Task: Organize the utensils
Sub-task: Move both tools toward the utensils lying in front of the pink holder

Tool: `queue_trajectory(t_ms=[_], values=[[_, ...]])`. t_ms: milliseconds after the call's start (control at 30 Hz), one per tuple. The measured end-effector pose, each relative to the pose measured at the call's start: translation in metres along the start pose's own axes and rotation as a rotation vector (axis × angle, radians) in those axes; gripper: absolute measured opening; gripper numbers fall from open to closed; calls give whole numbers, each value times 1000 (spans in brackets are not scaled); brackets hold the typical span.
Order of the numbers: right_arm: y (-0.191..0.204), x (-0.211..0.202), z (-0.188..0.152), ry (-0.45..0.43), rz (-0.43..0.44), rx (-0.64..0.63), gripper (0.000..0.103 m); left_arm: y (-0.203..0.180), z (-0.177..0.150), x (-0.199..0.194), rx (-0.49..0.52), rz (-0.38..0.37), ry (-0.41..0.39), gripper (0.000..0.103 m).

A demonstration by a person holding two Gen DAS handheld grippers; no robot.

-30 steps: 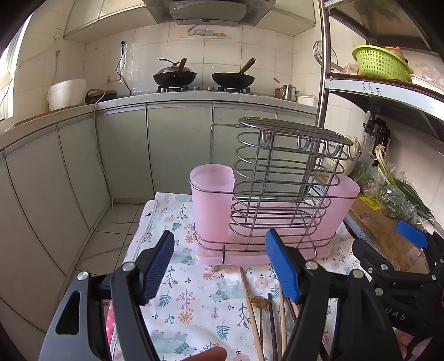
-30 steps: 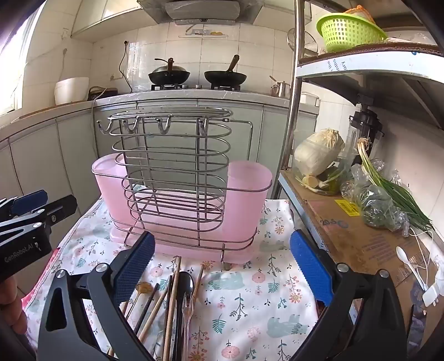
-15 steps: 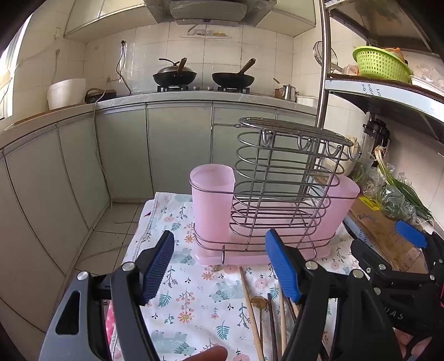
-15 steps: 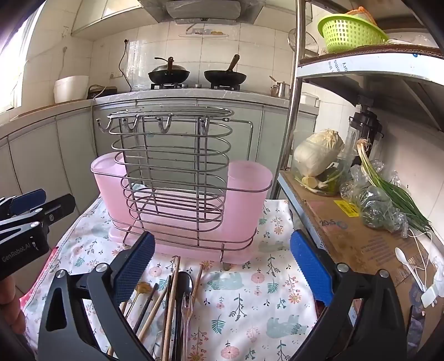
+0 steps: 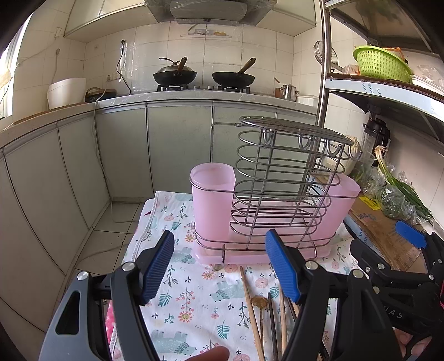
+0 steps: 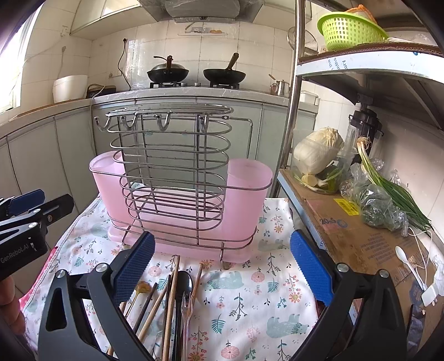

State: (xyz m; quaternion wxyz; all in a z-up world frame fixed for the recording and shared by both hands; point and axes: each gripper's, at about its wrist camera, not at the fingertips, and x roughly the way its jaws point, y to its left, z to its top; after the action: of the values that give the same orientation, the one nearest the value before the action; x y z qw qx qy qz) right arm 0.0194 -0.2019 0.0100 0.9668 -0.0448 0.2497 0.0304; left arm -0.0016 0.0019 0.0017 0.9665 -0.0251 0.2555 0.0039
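A wire utensil rack [image 5: 280,177] [image 6: 172,166] with two pink plastic cups, one at each end, [image 5: 212,194] [image 6: 247,191] stands on a floral cloth [image 5: 194,300] [image 6: 266,300]. Several chopsticks [image 6: 169,302] [image 5: 251,308], a black spoon [image 6: 184,280], a clear fork [image 6: 186,311] and a small brown spoon [image 6: 142,287] lie loose on the cloth in front of the rack. My left gripper [image 5: 222,266] is open and empty, above the cloth left of the utensils. My right gripper [image 6: 222,266] is open and empty, hovering over the utensils.
A cardboard-covered shelf [image 6: 355,233] on the right holds cabbage [image 6: 316,151], green onions [image 6: 388,186] and white plastic spoons [image 6: 408,263]. A metal shelf post [image 6: 291,119] stands beside the rack. A green basket [image 6: 349,26] sits above. Kitchen counter and woks [image 6: 194,75] are behind.
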Motion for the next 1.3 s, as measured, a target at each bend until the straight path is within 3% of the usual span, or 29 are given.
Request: queue_trajectory(t_ms=[1300], values=[[0,9,-14,54,-8,0,98,1,-15,8,9,-4,26,68]])
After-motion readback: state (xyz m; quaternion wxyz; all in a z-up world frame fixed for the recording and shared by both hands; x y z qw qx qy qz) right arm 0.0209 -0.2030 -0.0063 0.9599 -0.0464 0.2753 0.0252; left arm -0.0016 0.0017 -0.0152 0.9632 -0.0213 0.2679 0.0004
